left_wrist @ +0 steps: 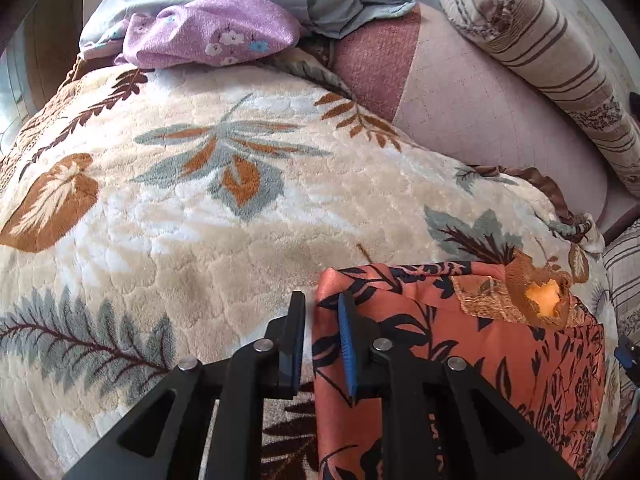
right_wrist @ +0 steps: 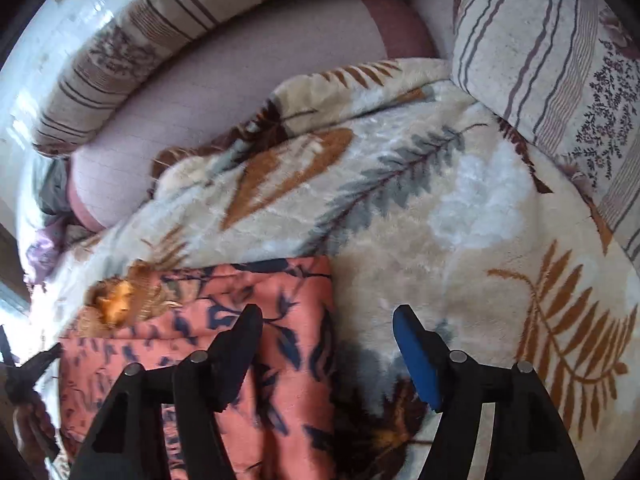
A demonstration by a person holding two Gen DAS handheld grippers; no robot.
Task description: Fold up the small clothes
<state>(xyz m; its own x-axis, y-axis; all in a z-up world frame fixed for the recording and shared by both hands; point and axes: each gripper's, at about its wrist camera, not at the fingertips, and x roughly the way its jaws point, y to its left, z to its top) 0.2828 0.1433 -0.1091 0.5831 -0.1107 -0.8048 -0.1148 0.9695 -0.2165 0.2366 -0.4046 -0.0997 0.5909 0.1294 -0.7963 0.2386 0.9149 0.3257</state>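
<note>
An orange garment with a dark leaf print (left_wrist: 460, 344) lies folded on the plush leaf-patterned blanket (left_wrist: 192, 208), its brown neck opening (left_wrist: 540, 292) at the far side. My left gripper (left_wrist: 322, 304) is at the garment's left edge, jaws a narrow gap apart, with the cloth edge between them. In the right wrist view the same garment (right_wrist: 280, 320) lies at lower left. My right gripper (right_wrist: 326, 320) is wide open over the garment's right edge, left finger (right_wrist: 240, 352) above the cloth, right finger (right_wrist: 416, 356) above the blanket (right_wrist: 440, 220).
A crumpled purple floral garment (left_wrist: 212, 36) and pale blue-grey clothes (left_wrist: 344, 4) lie at the far end. A pink mattress (left_wrist: 480, 112) and striped pillows (left_wrist: 560, 60) border the blanket on the right. A striped pillow (right_wrist: 560, 80) lies at the right wrist view's upper right.
</note>
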